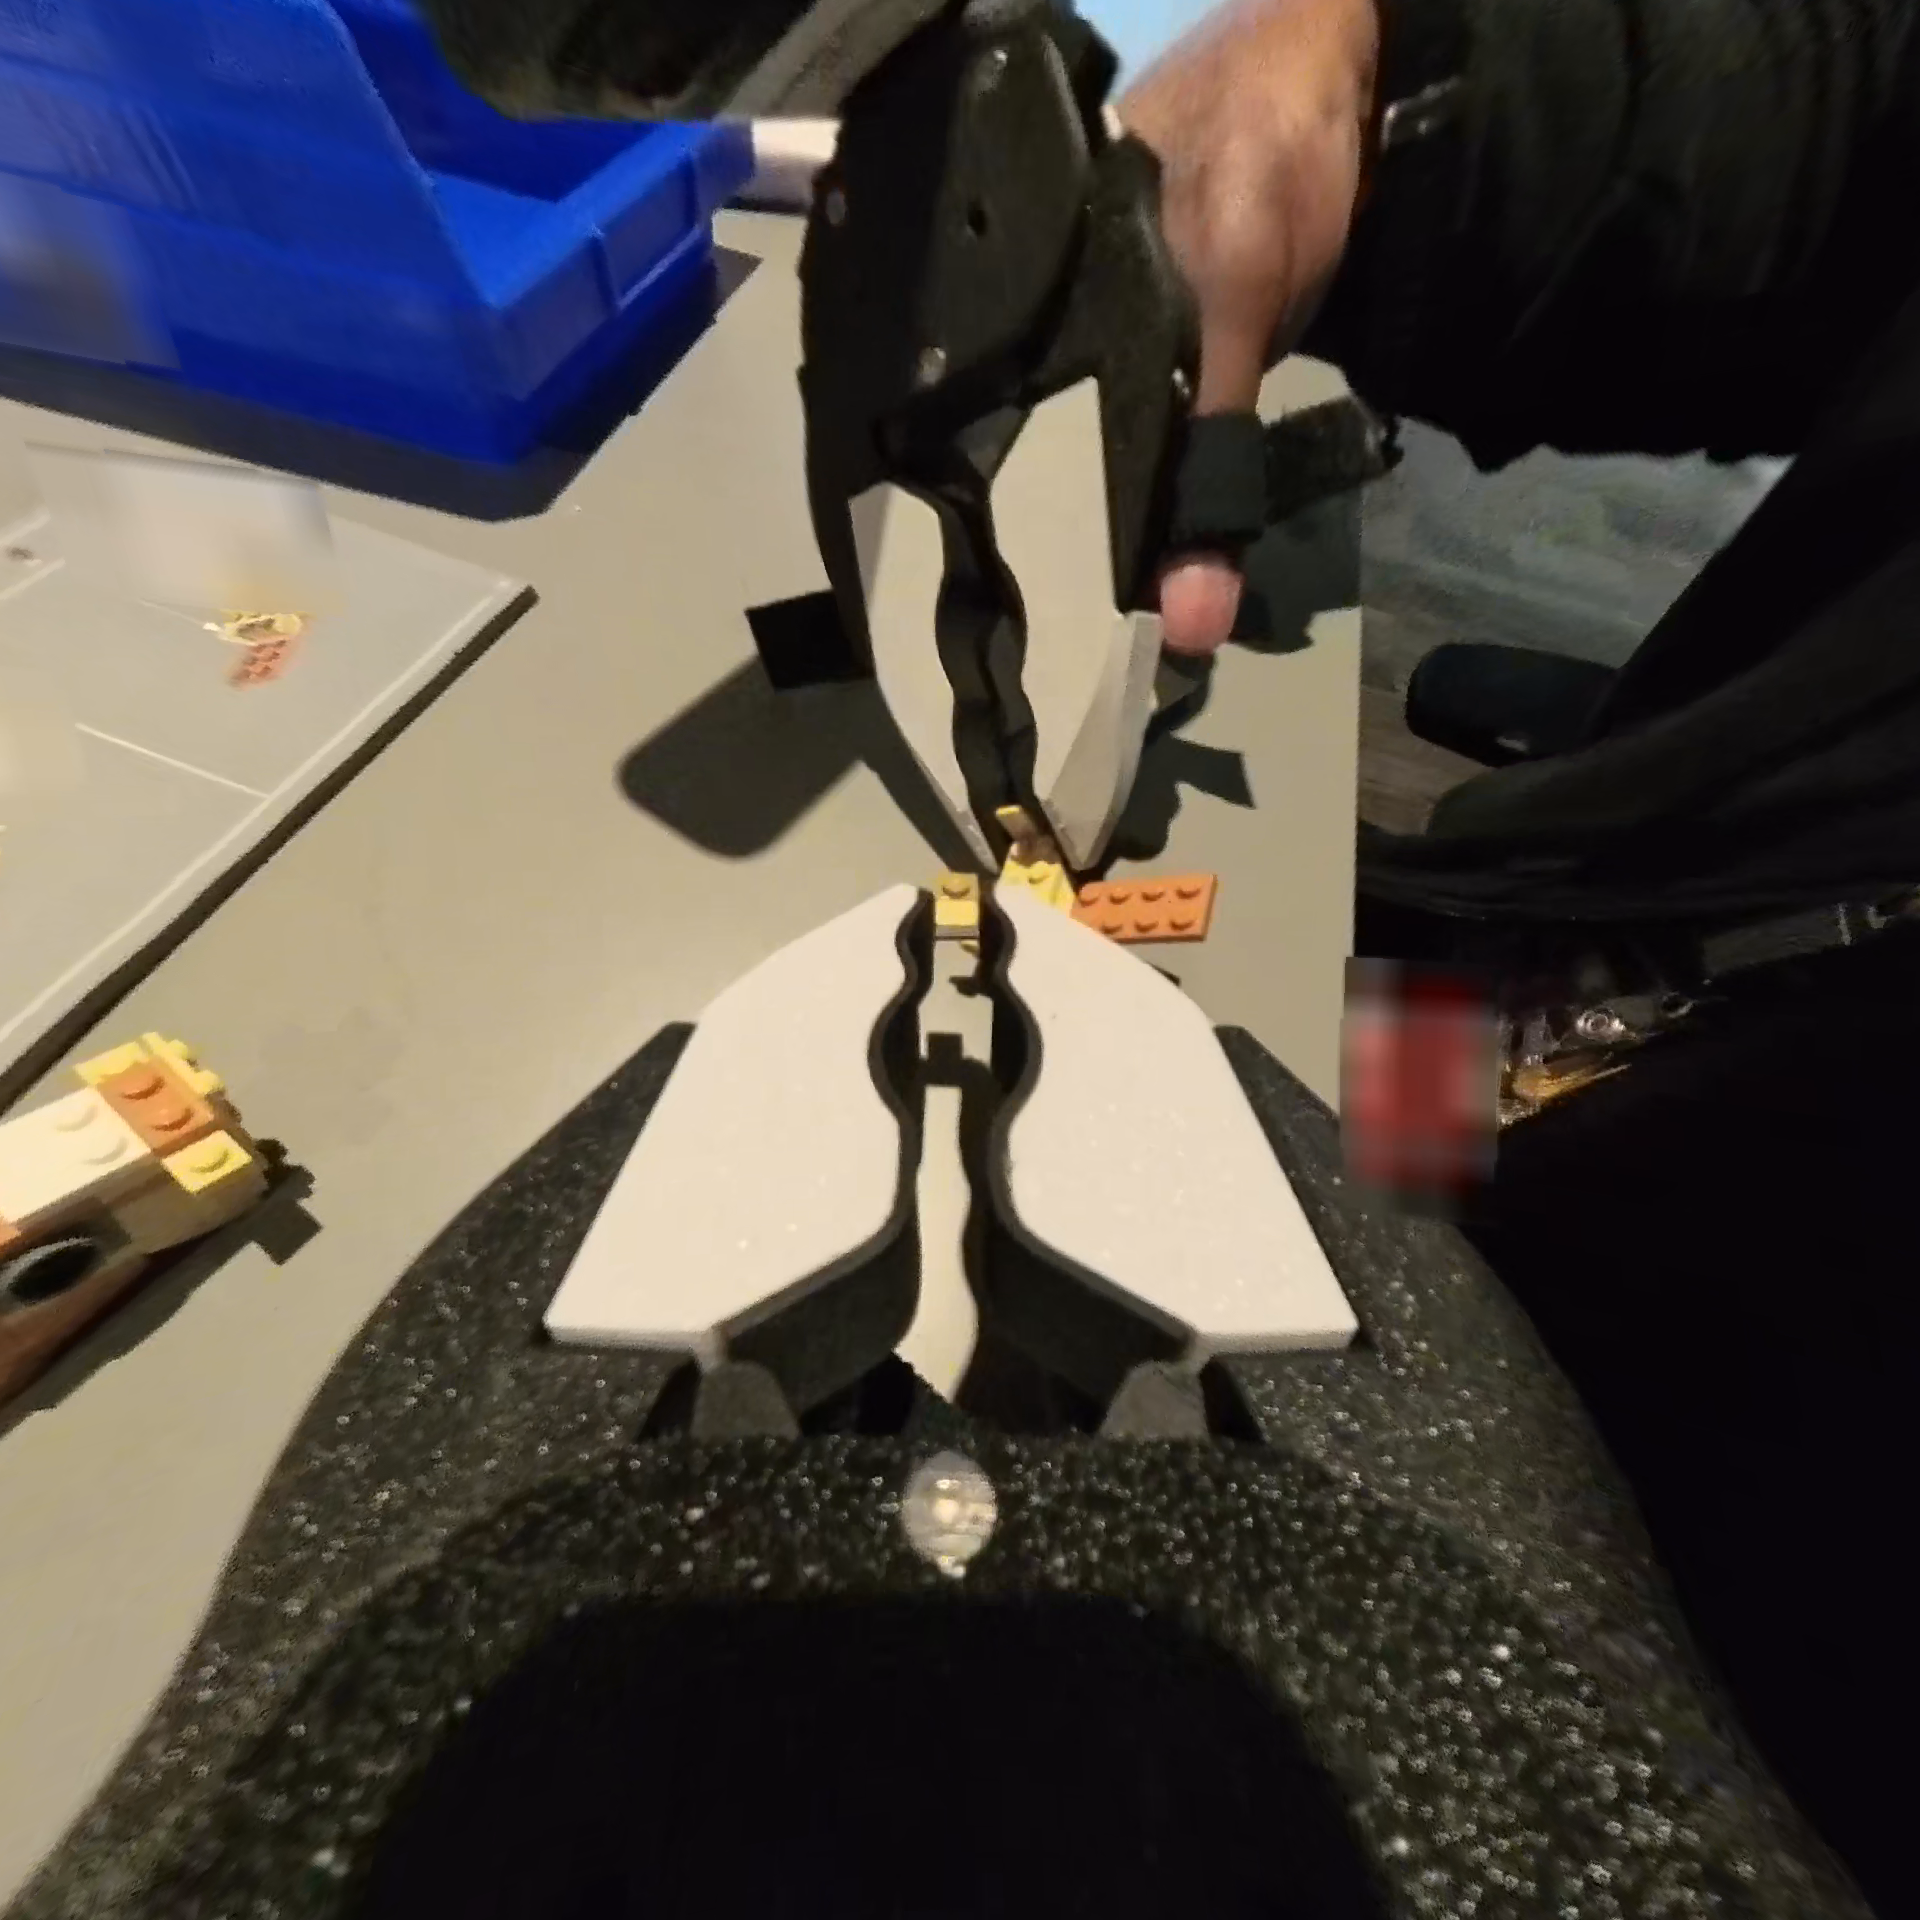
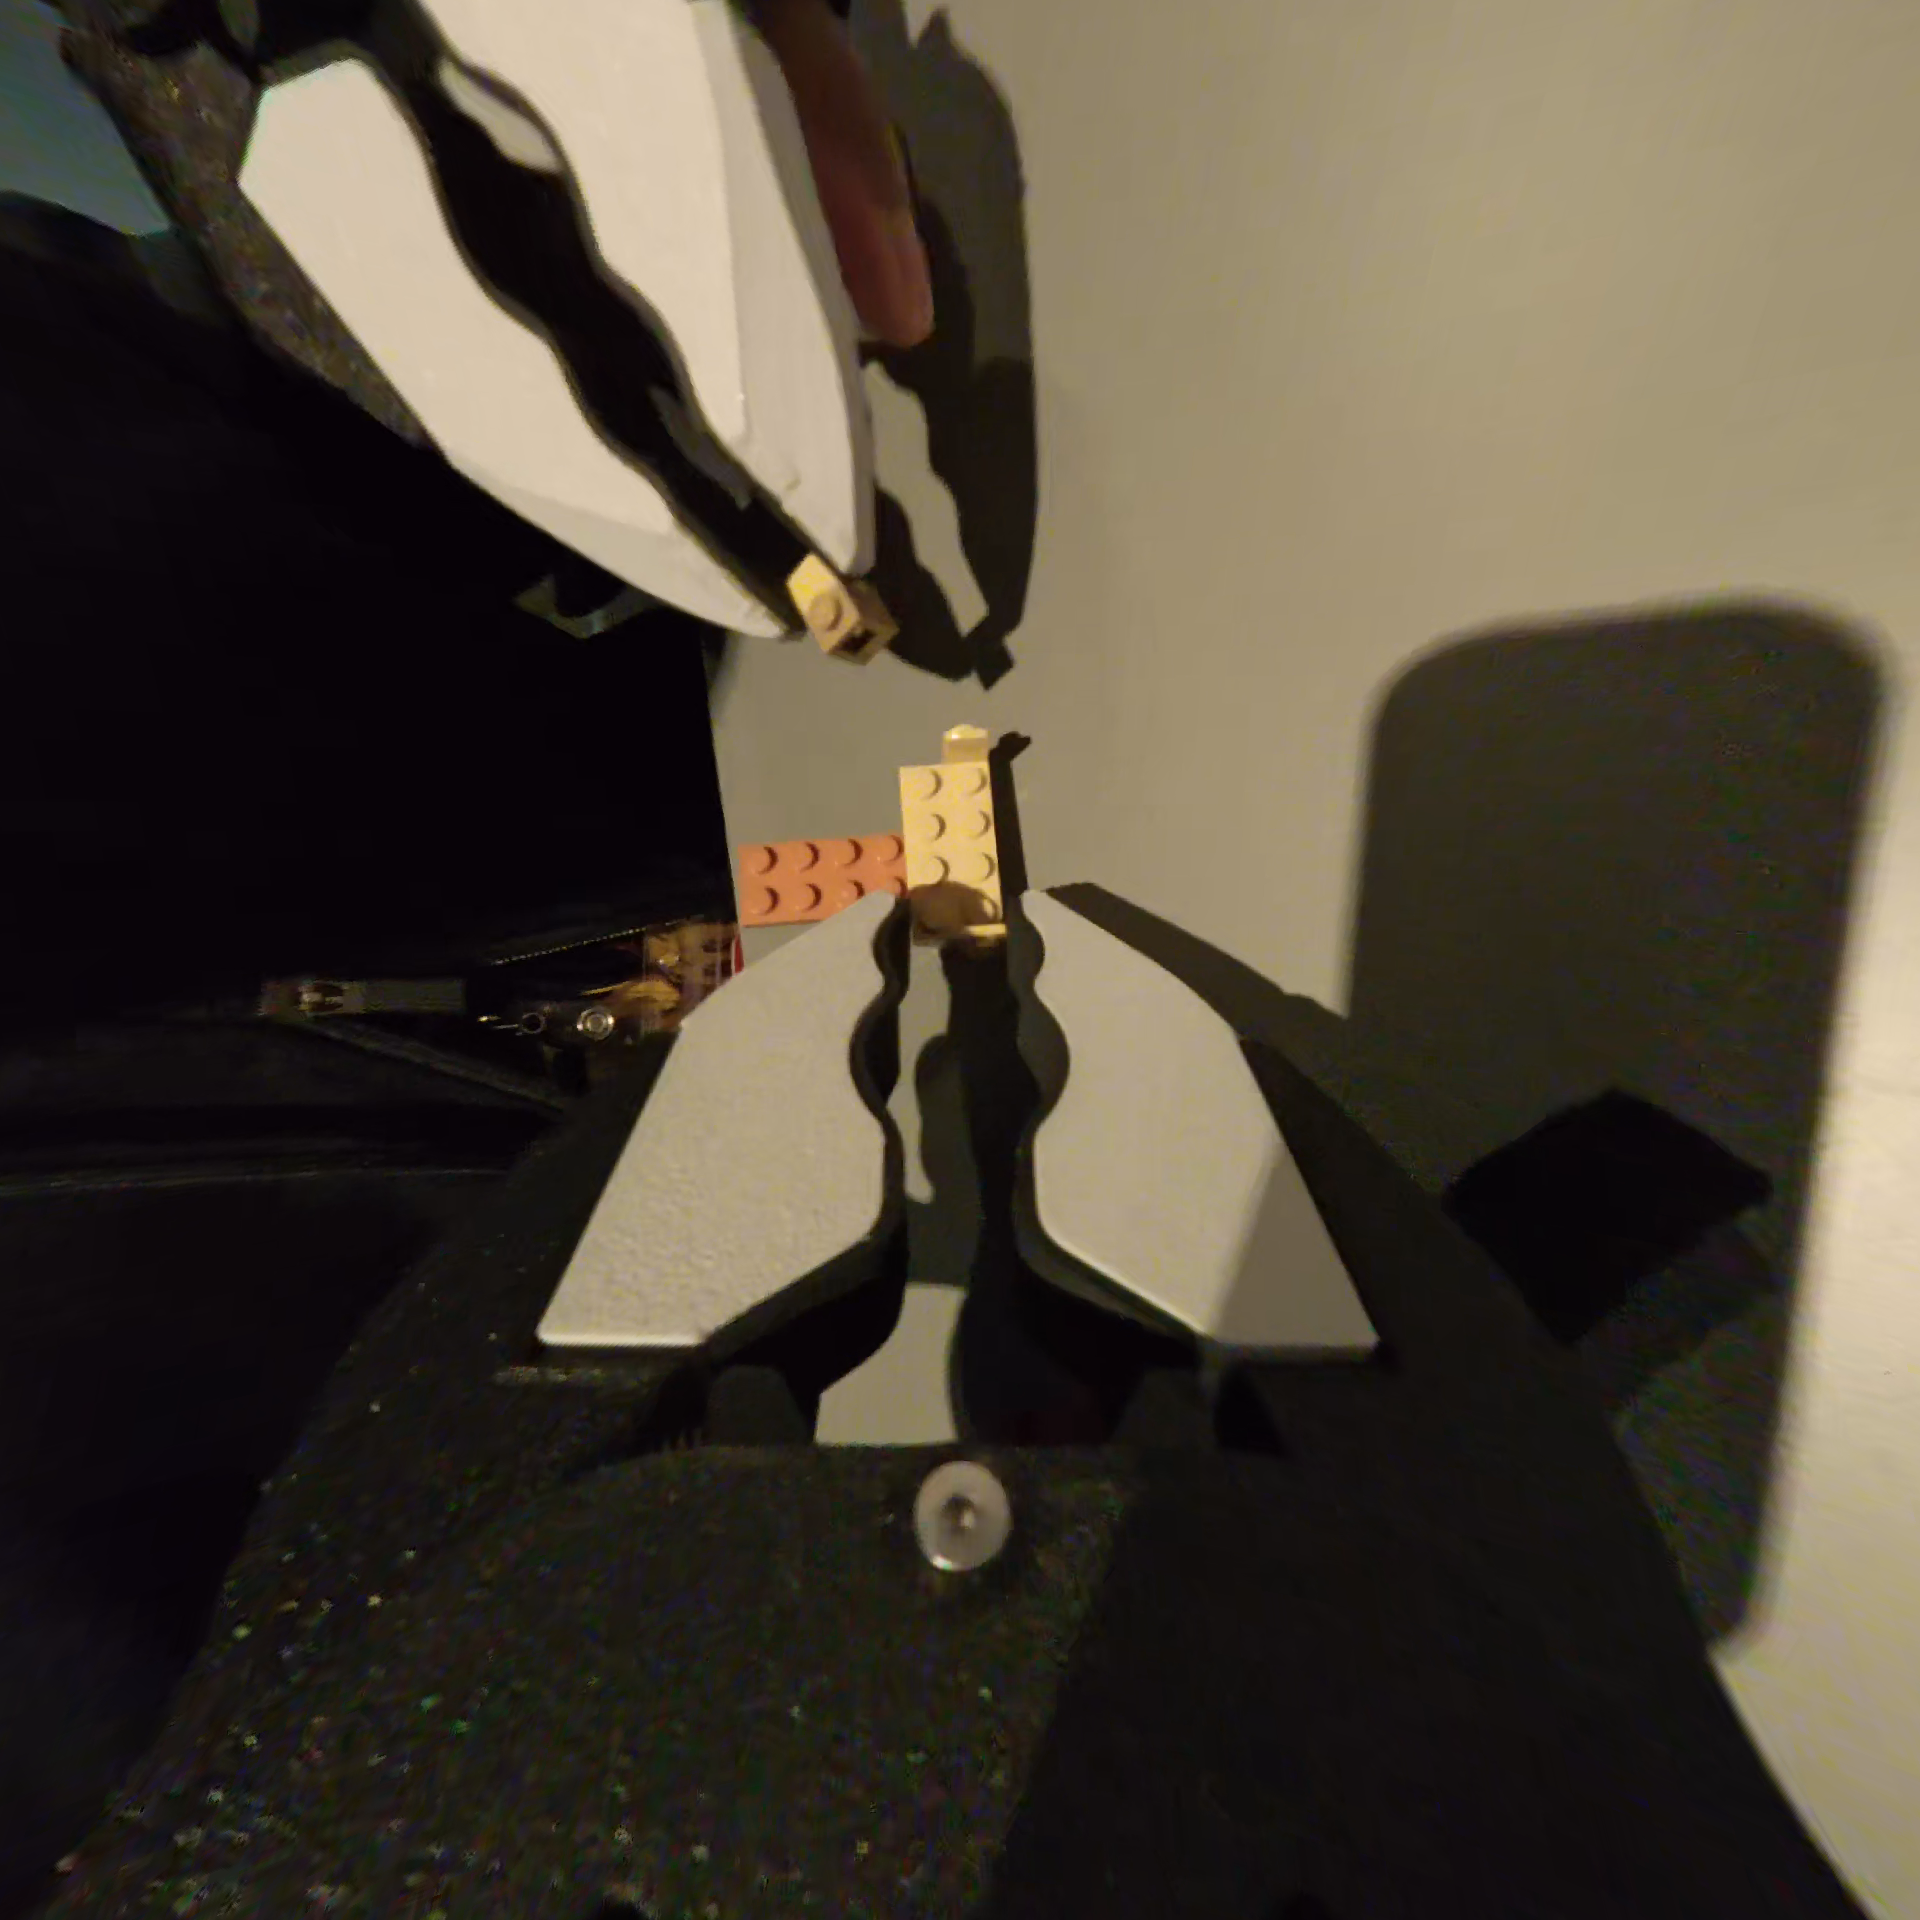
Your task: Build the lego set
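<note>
Pinching a small tan brick (image 1: 956, 902) at its tips, my left tool (image 1: 961, 914) holds it just short of the tan plate (image 2: 954, 826) on the grey surface (image 1: 468, 883). My right tool (image 2: 961, 920) comes down from above with its fingers pressed together on a small brown-and-tan piece (image 2: 951, 914) at the near end of that tan plate; from the right wrist view I cannot tell whether the piece is seated on the plate's studs. An orange plate (image 1: 1143, 906) lies flat, touching the tan plate and reaching out toward the surface's edge. In the right wrist view the left tool (image 2: 836, 618) shows apart from the tan plate, its brick not yet touching it. Well away from the tan plate, toward the left tool's left side, a partly built white, orange and tan model (image 1: 125, 1143) rests on the surface. Beyond it lie a grey sheet (image 1: 208, 748) and a blue bin (image 1: 364, 239). A person's hand (image 1: 1247, 208) grips the right tool's handle.
</note>
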Tool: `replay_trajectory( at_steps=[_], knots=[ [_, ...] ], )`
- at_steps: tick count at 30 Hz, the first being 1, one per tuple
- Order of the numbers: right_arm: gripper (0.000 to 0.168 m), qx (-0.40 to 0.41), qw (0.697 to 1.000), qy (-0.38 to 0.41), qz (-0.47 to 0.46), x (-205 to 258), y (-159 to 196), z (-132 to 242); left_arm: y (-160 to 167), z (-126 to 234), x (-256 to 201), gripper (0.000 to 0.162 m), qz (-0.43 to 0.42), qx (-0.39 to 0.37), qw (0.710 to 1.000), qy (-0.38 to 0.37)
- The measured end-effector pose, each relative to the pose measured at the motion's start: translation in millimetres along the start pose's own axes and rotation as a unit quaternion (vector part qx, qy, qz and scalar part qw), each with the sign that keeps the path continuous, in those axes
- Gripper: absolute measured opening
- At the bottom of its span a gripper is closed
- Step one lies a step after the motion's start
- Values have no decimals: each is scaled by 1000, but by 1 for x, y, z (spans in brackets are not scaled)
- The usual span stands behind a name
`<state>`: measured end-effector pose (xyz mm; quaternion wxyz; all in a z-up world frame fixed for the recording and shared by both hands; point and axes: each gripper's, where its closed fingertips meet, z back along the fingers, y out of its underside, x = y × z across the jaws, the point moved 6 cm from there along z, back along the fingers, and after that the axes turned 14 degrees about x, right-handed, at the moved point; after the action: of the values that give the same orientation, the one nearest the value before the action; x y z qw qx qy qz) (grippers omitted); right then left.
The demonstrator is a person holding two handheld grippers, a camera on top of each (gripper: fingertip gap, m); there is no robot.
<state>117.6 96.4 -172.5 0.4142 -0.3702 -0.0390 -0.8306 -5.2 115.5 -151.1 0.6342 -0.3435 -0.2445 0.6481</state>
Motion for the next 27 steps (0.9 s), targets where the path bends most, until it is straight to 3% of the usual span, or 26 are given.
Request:
replay_trajectory(
  at_steps=[13,19,24,27],
  knots=[
    [18,57,996,64,-20,-12,-10,11,1,5,7,7,-9,-10,999,49],
    [43,47,983,174,44,-5,-7,18,0,9,9,7,-3,-24,998,57],
    [34,23,910,371,184,14,3,29,0,9,9,7,-2,-24,998,54],
    [23,19,866,423,265,32,10,23,0,9,10,7,2,-25,998,53]
  ],
)
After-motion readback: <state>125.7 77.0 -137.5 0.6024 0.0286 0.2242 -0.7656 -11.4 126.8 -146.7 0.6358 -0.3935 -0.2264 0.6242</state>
